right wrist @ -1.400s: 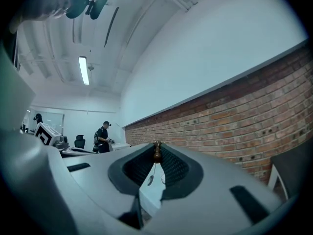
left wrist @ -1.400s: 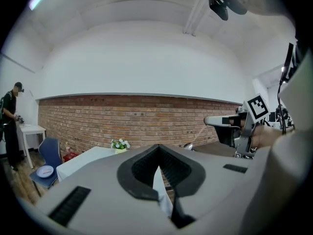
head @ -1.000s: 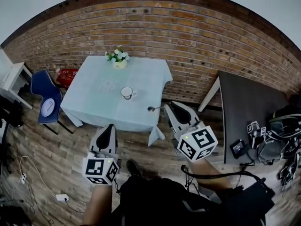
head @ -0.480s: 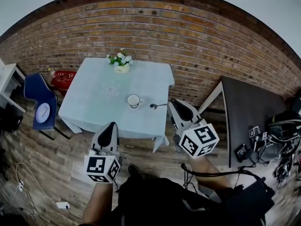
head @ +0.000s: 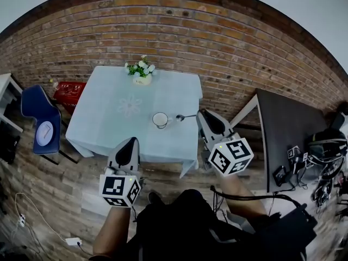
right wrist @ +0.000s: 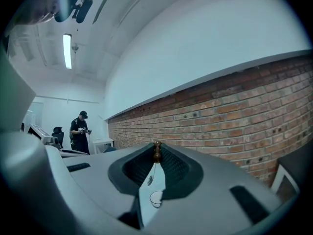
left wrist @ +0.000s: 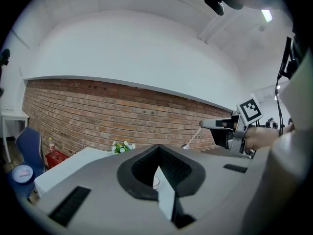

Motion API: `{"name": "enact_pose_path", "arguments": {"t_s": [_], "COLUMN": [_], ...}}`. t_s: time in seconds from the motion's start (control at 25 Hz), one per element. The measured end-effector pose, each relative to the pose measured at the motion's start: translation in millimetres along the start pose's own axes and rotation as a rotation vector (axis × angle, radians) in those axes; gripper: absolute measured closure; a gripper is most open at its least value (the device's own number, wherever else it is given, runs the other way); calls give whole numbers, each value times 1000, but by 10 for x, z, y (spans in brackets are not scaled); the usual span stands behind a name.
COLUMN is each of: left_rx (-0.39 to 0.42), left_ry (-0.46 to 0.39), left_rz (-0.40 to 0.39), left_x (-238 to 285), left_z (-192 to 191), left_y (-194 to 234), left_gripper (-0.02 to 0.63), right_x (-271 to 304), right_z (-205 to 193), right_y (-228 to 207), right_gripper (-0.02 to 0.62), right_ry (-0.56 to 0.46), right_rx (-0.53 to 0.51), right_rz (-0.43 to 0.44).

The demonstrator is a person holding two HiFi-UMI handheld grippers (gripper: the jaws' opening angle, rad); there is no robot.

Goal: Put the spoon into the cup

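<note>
Left gripper (head: 129, 143), right gripper (head: 203, 115): pale grey shells tapering to a point. Each has a V-shaped recess lined with black ribbed pads (left wrist: 171, 163) and black slots (left wrist: 68, 205) set into the shell flanks. At the rear of each sits a white cube (head: 119, 190) with black square markers on its faces. The right one shows a small green light (head: 222, 145). A black cable (head: 244, 201) loops beside the right forearm. The person wears a black top (head: 185, 227), forearms uncovered.

spoon (head: 185, 116): shiny metal | cup (head: 160, 119): glossy ceramic | tablecloth (head: 117, 125): matt cloth | wall (head: 217, 42): rough brick
</note>
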State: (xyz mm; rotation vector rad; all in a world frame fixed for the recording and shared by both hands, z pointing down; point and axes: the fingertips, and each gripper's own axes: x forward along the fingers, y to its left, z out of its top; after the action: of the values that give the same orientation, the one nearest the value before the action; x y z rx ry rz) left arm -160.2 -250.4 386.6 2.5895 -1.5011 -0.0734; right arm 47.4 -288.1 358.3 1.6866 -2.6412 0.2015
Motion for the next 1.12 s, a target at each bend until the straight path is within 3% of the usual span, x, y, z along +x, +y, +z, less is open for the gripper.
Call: {"name": "enact_pose_path", "arguments": {"t_s": [0.28, 1.12], "left_rx": [-14, -56], "left_ry": [16, 55], "left_rz": [46, 326], "left_x": [119, 225], "left_z": [-88, -304], "left_y": [112, 89], "left_gripper": [597, 597], "right_x": [366, 1323], "right_z": [-145, -995], "right_y": [-130, -535], "right_gripper": [543, 543], "right_ry": [38, 194], "right_rx": [3, 17], "right_rz": [40, 245]}}
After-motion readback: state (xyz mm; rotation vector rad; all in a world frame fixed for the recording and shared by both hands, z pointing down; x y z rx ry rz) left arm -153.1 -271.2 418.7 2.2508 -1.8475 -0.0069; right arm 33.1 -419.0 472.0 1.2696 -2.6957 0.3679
